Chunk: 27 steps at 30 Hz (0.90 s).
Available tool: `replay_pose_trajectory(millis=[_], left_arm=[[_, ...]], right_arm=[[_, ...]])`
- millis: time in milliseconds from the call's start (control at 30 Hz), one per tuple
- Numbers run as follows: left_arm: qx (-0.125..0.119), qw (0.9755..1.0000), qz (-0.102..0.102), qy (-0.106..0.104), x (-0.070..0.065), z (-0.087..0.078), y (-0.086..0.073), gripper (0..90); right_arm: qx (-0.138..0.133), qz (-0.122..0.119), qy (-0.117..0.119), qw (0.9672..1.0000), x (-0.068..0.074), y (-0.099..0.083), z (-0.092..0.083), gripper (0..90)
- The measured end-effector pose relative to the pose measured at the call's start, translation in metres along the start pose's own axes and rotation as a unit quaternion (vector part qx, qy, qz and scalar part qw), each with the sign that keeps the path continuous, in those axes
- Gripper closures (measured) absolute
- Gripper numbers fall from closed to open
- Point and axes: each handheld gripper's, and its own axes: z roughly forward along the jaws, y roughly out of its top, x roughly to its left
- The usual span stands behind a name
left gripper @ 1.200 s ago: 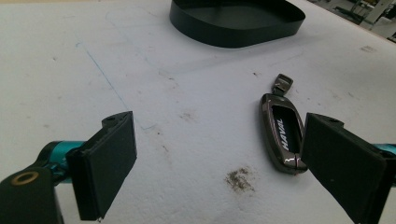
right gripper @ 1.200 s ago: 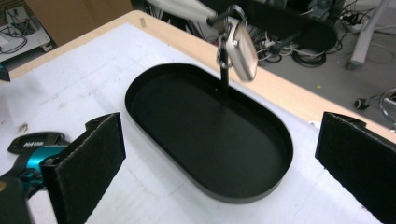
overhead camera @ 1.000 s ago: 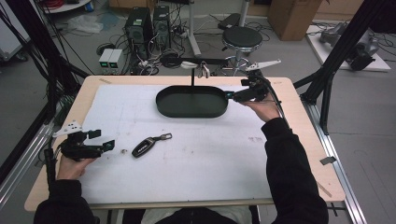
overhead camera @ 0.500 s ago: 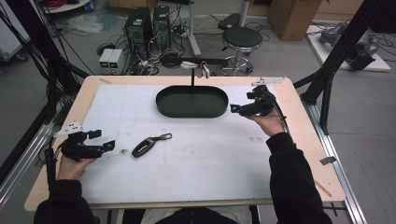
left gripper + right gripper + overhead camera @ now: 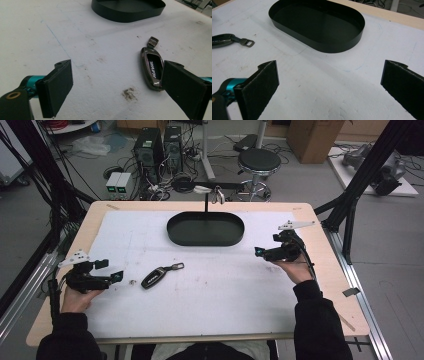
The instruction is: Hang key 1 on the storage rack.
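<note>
Lying bare across the table (image 5: 325, 285): a white mat (image 5: 220, 285). Sitting empty at its far middle: a black oval tray (image 5: 205, 228). Hovering wide open at opposite sides: left gripper (image 5: 112, 271), right gripper (image 5: 258, 251). Resting flat just beside the left gripper: key fob (image 5: 156, 276), reading HAVAL.

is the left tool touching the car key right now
Apart. In the high view, bare white mat lies between the left tool and the car key. Its jaws stand wide open.
</note>
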Motion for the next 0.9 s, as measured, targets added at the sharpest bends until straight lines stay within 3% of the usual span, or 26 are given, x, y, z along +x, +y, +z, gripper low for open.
replay_pose_trajectory(millis=[200, 367, 567, 900], left_arm=[[-0.001, 1.0000, 0.001, 0.000, 0.001, -0.001, 0.000, 11.4], [-0.001, 1.0000, 0.002, -0.001, 0.001, -0.001, 0.000, 11.4], [-0.003, 1.0000, 0.000, -0.001, 0.001, -0.001, 0.000, 11.4], [0.000, 1.0000, 0.001, 0.000, 0.000, -0.001, 0.000, 11.4]], right_arm=[[-0.002, 0.000, 0.001, 1.0000, 0.002, -0.010, -0.003, 0.8], [0.010, -0.015, -0.013, 0.9998, 0.007, -0.013, -0.004, 0.8], [0.006, -0.009, -0.015, 0.9998, 0.011, -0.021, -0.005, 0.8], [0.004, 0.006, -0.028, 0.9996, 0.006, -0.051, -0.014, 0.8]])
